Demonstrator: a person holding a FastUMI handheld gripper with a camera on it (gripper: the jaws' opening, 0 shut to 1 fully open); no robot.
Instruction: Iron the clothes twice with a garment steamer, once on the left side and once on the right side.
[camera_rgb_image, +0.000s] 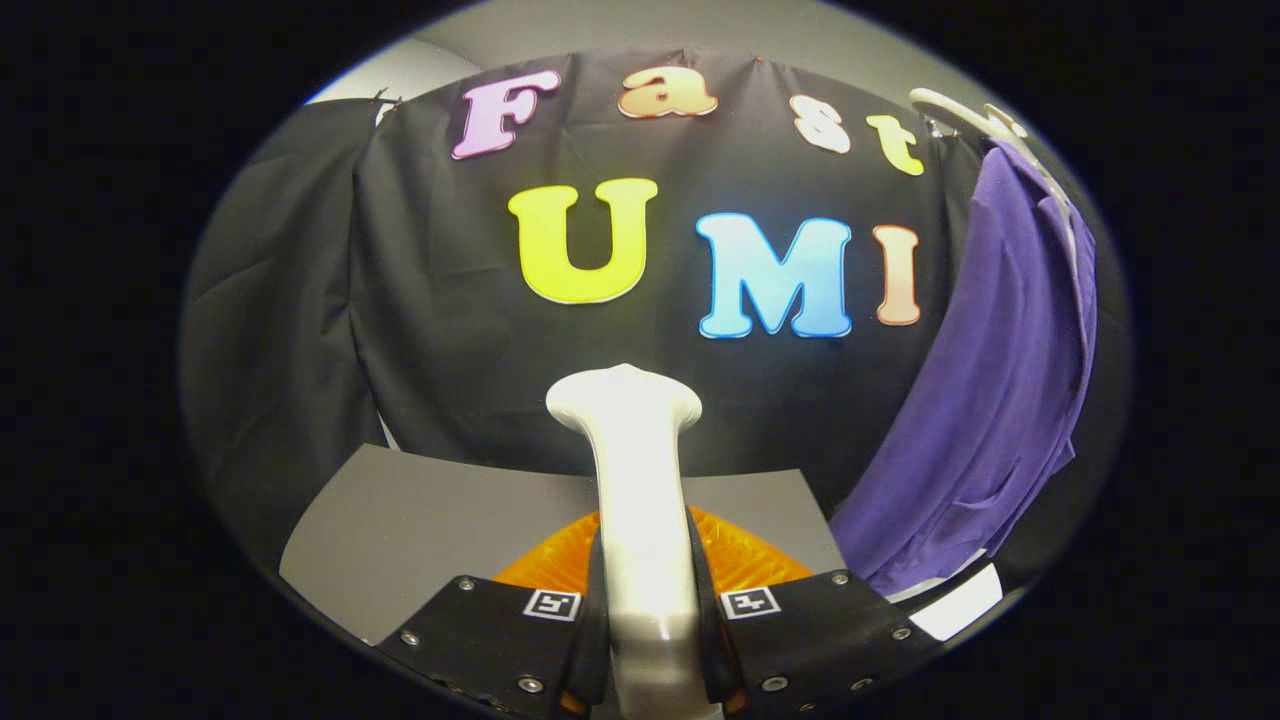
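The garment steamer (640, 490) is seen clamped between the two fingers of the hand-held gripper (648, 610); both fingers are pressed against the sides of its pale handle, so the hand-held gripper is clenched on it. The handle is held upright between the fingers and is carried forward and upward beyond them; it widens at the far end into a broad, flattened head (624, 398), which is seen against the black cloth wall (420, 330) of the booth. An orange translucent part (740, 555), ribbed on its surface, is seen low behind the handle, spreading to both sides just beyond the fingertips; whether it belongs to the steamer or lies under it cannot be told. A grey counter (400, 530) is spread below and beyond the fingers, reaching back to the foot of the cloth wall. The purple garment (990, 400) is hung to the right of the steamer, well apart from its head; it is draped from a white hanger (965, 110) near the top of the wall and falls in long folds down to the counter's right side, where its lower hem is gathered beside a white edge (965, 605).
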